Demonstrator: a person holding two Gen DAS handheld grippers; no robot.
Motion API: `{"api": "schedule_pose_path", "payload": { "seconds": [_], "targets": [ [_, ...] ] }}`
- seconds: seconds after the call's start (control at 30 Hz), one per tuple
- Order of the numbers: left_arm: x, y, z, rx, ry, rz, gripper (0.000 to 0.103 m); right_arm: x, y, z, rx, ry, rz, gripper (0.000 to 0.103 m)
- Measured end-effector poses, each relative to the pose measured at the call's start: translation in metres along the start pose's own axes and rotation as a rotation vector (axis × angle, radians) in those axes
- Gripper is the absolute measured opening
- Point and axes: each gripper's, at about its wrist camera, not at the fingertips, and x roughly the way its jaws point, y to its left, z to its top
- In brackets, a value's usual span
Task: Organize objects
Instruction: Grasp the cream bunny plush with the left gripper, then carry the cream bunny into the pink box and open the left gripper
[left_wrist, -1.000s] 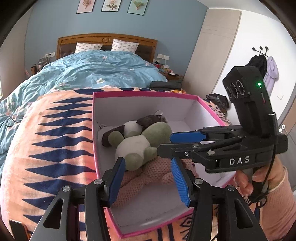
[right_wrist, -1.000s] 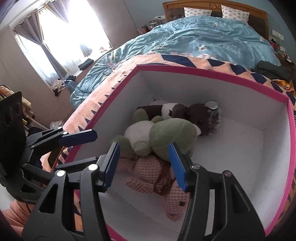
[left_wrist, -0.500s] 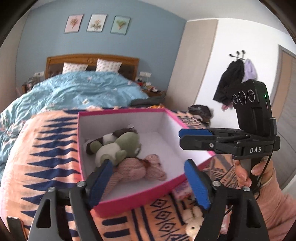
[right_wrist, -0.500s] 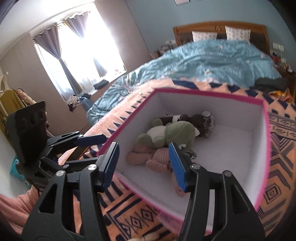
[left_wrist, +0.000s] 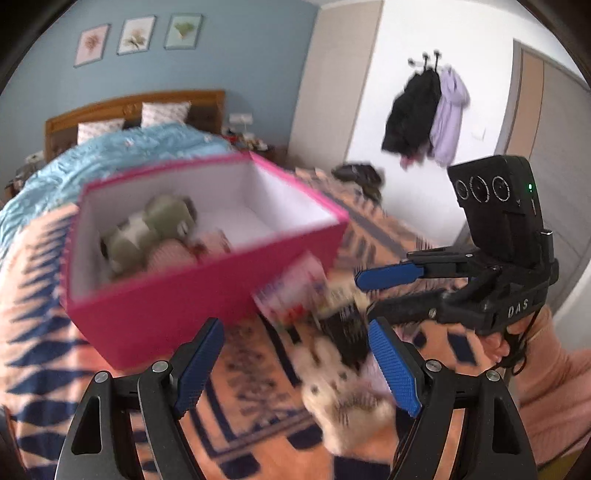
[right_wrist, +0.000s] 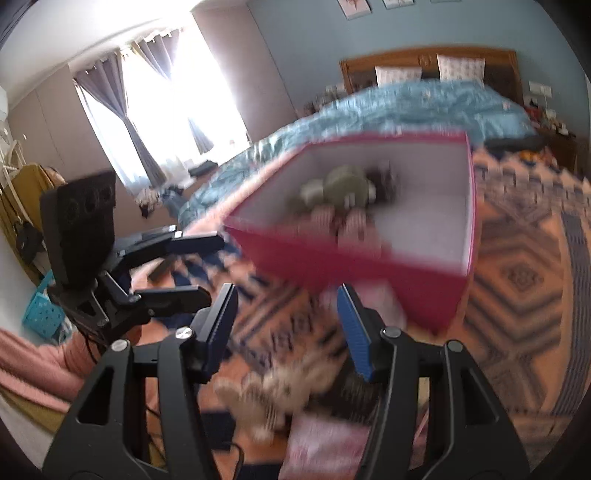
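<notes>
A pink box (left_wrist: 184, 314) (right_wrist: 351, 266) with white inside walls stands on the patterned orange blanket (left_wrist: 40, 332). In it lie a green plush toy (left_wrist: 162, 221) (right_wrist: 340, 188) and a pink knitted plush (left_wrist: 177, 254) (right_wrist: 354, 225). In front of the box, blurred, lie a cream spotted plush (left_wrist: 343, 398) (right_wrist: 273, 391), a pink-and-white packet (left_wrist: 295, 288) and a dark object (left_wrist: 343, 332). My left gripper (left_wrist: 295, 343) (right_wrist: 207, 267) is open wide, empty, above the blanket beside the cream plush. To its right, my right gripper (right_wrist: 288, 306) (left_wrist: 369, 295) is open and empty over the loose items.
Beyond the box, a blue duvet (left_wrist: 110, 155) covers the bed up to a wooden headboard (right_wrist: 424, 59). Coats (left_wrist: 424, 110) hang on the right wall. A bright curtained window (right_wrist: 166, 103) and a turquoise basket (right_wrist: 40, 317) are on the left. Another pink item (right_wrist: 325, 446) lies near the blanket's front.
Both grippers have drawn back from above the box's inside to the blanket in front of it. The left jaws have widened. The loose cream plush and packet have come into view.
</notes>
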Motion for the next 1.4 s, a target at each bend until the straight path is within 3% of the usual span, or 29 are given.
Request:
{"api": "schedule_pose_path", "payload": {
  "seconds": [0.13,0.3,0.5,0.6,0.73,0.83,1.13,1.4],
  "targets": [
    [0.015,-0.005,-0.024,-0.014,0.086,-0.024,0.082,0.019,-0.008,-0.03,0.05,0.105,0.008,0.057],
    [0.015,-0.007,-0.048,-0.064,0.122,-0.045,0.077,0.037,-0.01,-0.047,0.081,0.168,0.019,0.051],
    [0.018,-0.008,-0.068,-0.094,0.184,-0.071,0.059,0.059,-0.015,-0.053,0.114,0.233,-0.002,0.051],
    [0.021,-0.011,-0.073,-0.095,0.204,-0.099,0.045,0.063,-0.015,-0.052,0.127,0.224,0.008,0.051],
    [0.024,-0.015,-0.077,-0.102,0.225,-0.14,0.037,0.066,-0.015,-0.051,0.143,0.212,0.014,0.051],
    [0.021,-0.017,-0.079,-0.118,0.221,-0.157,0.035,0.067,-0.011,-0.051,0.131,0.206,0.031,0.039],
    [-0.012,-0.018,-0.072,-0.119,0.152,-0.2,0.034,0.042,0.015,-0.043,0.036,0.118,0.028,0.034],
    [-0.037,-0.023,-0.044,-0.076,0.058,-0.182,0.034,0.017,0.032,-0.022,-0.047,0.029,0.013,0.034]
  ]
}}
